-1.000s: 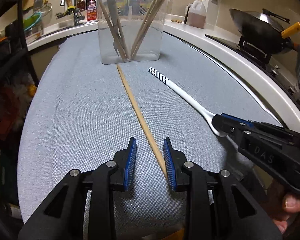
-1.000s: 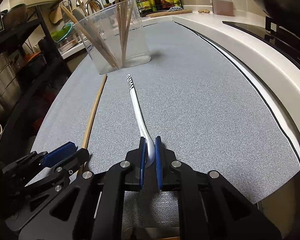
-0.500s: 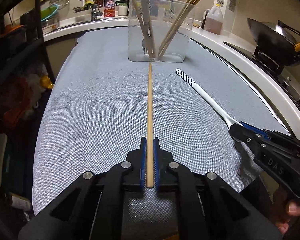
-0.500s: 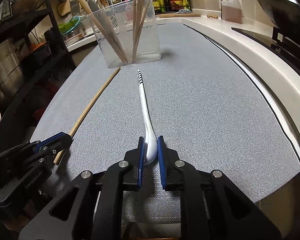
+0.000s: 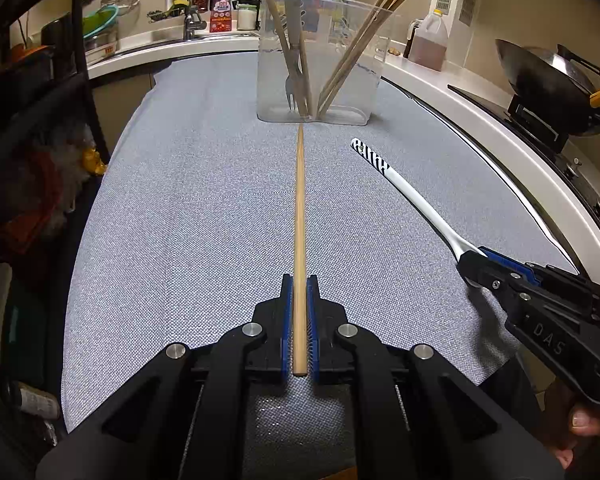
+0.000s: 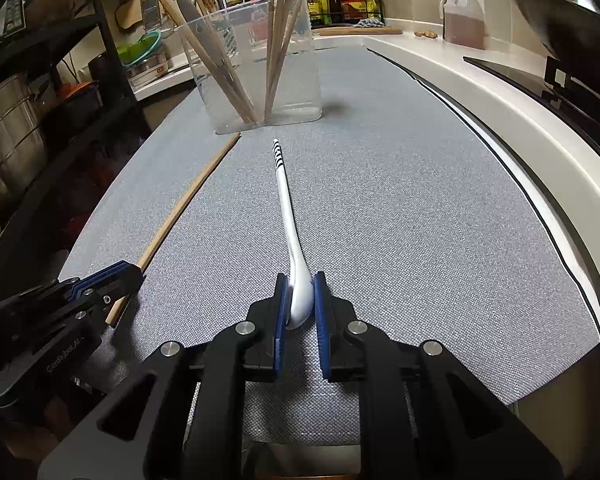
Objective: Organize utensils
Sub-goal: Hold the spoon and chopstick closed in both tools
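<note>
Left tool clamps the near end of a chopstick lying on the worktop. Right tool pinches the spoon bowl. Risk: end grips, so long shafts may pivot or snag the cup rim. Spoon bowl mostly hidden between pads.

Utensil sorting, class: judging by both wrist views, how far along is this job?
Done: chopsticks and a fork already stand in the clear holder. In hand: the left gripper is shut on a chopstick, the right gripper on the white spoon; both utensils lie on the grey mat. Left: lift both and stand them in the holder.
</note>
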Demonstrator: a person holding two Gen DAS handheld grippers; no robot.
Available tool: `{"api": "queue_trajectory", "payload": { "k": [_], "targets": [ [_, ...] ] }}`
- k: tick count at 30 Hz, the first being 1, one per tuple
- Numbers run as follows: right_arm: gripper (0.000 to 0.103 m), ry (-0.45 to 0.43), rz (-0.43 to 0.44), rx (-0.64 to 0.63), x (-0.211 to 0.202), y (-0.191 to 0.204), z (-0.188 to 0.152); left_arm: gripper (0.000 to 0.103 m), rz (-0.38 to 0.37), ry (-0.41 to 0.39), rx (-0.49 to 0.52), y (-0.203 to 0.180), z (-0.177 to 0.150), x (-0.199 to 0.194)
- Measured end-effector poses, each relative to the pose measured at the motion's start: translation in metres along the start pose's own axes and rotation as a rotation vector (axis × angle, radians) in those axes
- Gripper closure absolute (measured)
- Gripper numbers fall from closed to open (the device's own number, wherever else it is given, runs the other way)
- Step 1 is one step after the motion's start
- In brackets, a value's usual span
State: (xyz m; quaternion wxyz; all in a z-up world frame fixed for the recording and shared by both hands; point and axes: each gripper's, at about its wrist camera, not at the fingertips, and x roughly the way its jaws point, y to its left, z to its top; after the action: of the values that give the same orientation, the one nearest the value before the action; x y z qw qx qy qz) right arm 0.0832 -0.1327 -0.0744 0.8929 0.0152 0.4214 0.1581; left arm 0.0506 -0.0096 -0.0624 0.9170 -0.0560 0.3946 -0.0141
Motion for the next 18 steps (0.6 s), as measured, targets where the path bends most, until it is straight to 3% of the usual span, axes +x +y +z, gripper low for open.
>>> {"api": "queue_trajectory", "payload": {
  "k": [18],
  "targets": [
    [0.091, 0.001, -0.007, -0.010, -0.0032, 0.0004, -0.0007, 0.096, -0.003, 0.004, 0.007, -0.0015, -0.0003, 0.0002]
  ]
}}
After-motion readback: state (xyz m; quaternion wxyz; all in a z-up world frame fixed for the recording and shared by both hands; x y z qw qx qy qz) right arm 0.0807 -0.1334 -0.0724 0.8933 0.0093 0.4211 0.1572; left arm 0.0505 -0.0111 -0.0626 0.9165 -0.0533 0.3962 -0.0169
